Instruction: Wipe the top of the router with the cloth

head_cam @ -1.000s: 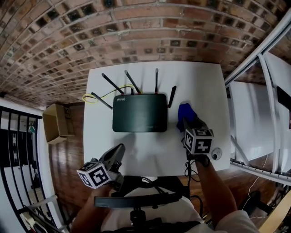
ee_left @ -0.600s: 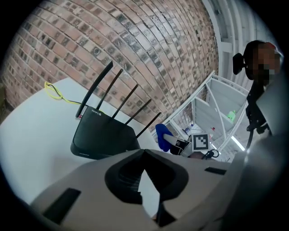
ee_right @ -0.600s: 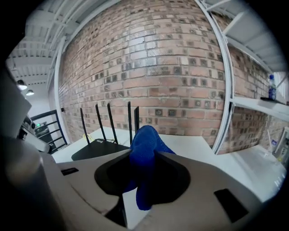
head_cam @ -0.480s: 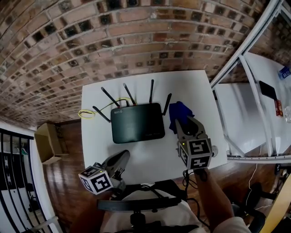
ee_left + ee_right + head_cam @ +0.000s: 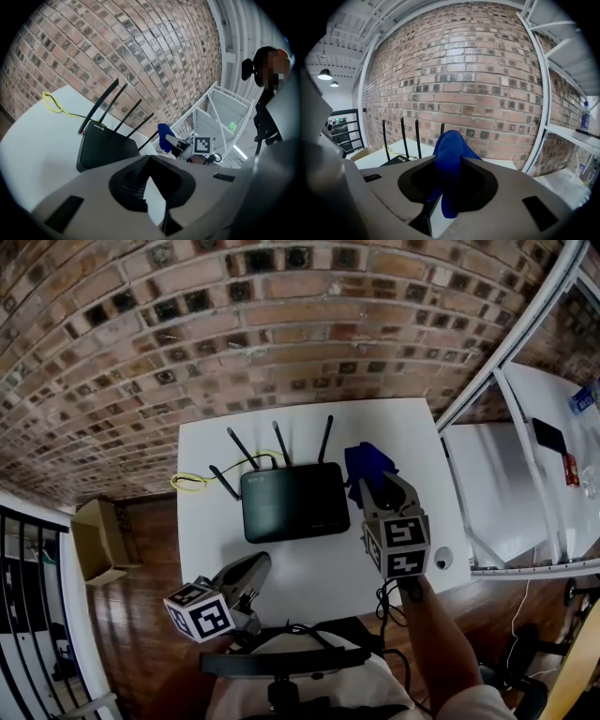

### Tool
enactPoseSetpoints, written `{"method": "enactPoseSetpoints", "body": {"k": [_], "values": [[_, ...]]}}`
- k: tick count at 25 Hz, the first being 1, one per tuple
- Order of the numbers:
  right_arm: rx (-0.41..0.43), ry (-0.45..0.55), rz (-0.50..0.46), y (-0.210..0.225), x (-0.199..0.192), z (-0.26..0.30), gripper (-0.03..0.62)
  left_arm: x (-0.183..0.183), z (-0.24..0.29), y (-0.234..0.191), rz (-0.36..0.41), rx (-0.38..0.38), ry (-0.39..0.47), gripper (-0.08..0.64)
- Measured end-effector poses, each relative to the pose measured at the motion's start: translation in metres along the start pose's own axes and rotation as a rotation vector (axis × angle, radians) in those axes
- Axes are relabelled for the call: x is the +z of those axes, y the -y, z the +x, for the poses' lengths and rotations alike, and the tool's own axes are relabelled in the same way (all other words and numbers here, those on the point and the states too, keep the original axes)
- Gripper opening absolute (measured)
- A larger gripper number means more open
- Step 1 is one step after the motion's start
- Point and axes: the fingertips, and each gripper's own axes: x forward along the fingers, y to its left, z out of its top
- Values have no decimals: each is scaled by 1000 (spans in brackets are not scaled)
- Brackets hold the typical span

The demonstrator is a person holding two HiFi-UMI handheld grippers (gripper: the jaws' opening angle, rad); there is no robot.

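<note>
White table against a brick wall. The black router sits at frame centre, long axis left to right. Just right of it, the nearer right gripper has fingers clamped on the blue cloth. The left gripper, lower left, has fingers together and empty.

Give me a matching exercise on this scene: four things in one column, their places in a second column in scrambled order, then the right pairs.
Things:
1. router
2. cloth
3. yellow cable
4. cardboard box

Places:
a. on the wooden floor, left of the table in the head view
b. pinched between the jaws of the right gripper
c. flat on the middle of the white table
d. looped at the table's left edge, running to the router's back

Pairs: 1-c, 2-b, 3-d, 4-a
</note>
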Motion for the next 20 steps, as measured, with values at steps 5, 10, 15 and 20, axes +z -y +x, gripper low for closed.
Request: {"method": "enactPoseSetpoints", "body": {"k": [5, 10, 15, 20], "values": [[-4, -96, 21, -1, -30, 12, 130, 5, -4, -1, 13, 14, 15, 23], [3, -199, 52, -2, -63, 27, 130, 1, -3, -2, 9, 15, -6, 23], [11, -300, 85, -5, -91, 40, 130, -3, -1, 1, 12, 20, -27, 23], [15, -384, 106, -7, -114, 49, 131, -3, -5, -3, 25, 48, -25, 23]]}}
